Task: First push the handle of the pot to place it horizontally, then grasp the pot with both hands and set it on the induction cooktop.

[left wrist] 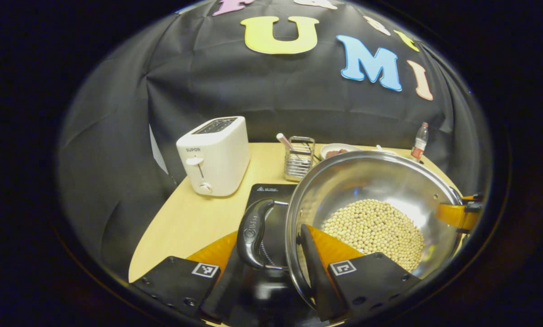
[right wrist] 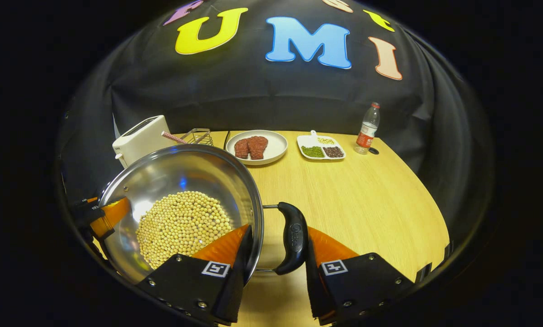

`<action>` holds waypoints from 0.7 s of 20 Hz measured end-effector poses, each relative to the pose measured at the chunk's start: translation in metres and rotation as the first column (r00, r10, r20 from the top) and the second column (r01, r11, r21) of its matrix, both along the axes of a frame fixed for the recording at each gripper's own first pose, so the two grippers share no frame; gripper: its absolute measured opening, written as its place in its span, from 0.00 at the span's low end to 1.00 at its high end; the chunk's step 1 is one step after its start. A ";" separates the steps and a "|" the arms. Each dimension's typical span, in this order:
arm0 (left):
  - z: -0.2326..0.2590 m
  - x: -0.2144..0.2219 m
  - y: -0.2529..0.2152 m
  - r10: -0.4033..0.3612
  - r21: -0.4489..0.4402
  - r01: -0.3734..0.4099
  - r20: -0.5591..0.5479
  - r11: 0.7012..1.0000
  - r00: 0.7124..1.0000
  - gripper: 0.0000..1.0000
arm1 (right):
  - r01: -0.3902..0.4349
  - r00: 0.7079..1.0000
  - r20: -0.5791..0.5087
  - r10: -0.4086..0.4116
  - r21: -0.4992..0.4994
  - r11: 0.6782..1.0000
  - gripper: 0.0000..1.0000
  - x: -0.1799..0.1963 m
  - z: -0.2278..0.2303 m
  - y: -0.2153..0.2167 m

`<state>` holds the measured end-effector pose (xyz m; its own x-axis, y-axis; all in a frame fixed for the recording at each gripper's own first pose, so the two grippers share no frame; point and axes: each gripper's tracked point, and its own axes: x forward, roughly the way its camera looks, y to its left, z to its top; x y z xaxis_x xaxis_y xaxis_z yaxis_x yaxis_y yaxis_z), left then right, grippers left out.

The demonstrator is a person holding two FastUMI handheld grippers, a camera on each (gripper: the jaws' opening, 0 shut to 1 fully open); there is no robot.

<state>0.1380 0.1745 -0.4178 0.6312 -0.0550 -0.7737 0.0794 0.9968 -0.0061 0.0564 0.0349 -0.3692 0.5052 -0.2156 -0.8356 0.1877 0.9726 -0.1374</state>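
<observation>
Left jaws: the left gripper (left wrist: 271, 254) has its fingers set astride the pot's left handle (left wrist: 252, 234); one finger is outside the handle, the other inside the pot's rim. Whether both press on it I cannot tell.
Right jaws: the right gripper (right wrist: 276, 259) stands the same way at the right handle (right wrist: 293, 238), one finger inside the rim, the other outside the handle. Whether they squeeze it I cannot tell.
Pot: the steel pot (left wrist: 344, 181), holding pale round beans (left wrist: 373, 229), sits at 3 o'clock in the left gripper view and at 9 o'clock in the right gripper view (right wrist: 180, 168).
Cooktop: the left gripper view has the black induction cooktop (left wrist: 267, 190) under the left handle and the pot's left edge; whether the pot rests on it or hangs above it I cannot tell.
Toaster: a white toaster (left wrist: 214, 154) stands at 10 o'clock in the left gripper view; the right gripper view catches it behind the pot's rim.
Rack: a wire holder (left wrist: 298, 159) with a straw stands just behind the pot, at 12 o'clock in the left gripper view.
Far side: the right gripper view adds a plate (right wrist: 276, 150) with reddish-brown pieces at 12 o'clock, a divided tray (right wrist: 321, 147) of green, dark and pale grains at 1 o'clock, and a bottle (right wrist: 367, 129) beside it.
Table: light wood tabletop (right wrist: 367, 204), bare at 3 o'clock in the right gripper view.
Other gripper: each view shows the opposite gripper at the pot's far rim.
</observation>
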 end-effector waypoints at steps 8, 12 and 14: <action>-0.022 0.024 0.036 0.019 0.021 -0.019 -0.016 1.000 1.000 0.74 | 0.003 0.999 -0.036 -0.002 0.034 0.999 0.58 0.021 -0.026 0.029; -0.024 0.021 0.040 0.035 0.015 -0.035 -0.031 0.999 0.999 0.74 | -0.005 0.999 -0.037 0.006 0.030 1.000 0.58 0.027 -0.031 0.033; -0.026 0.021 0.041 0.038 0.014 -0.037 -0.036 0.999 0.999 0.74 | -0.003 0.999 -0.045 0.004 0.031 1.000 0.58 0.027 -0.034 0.032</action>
<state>0.1592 0.2156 -0.4443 0.6041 -0.0211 -0.7966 0.0419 0.9991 0.0053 0.0836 0.0669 -0.4032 0.4680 -0.1875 -0.8636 0.1789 0.9771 -0.1153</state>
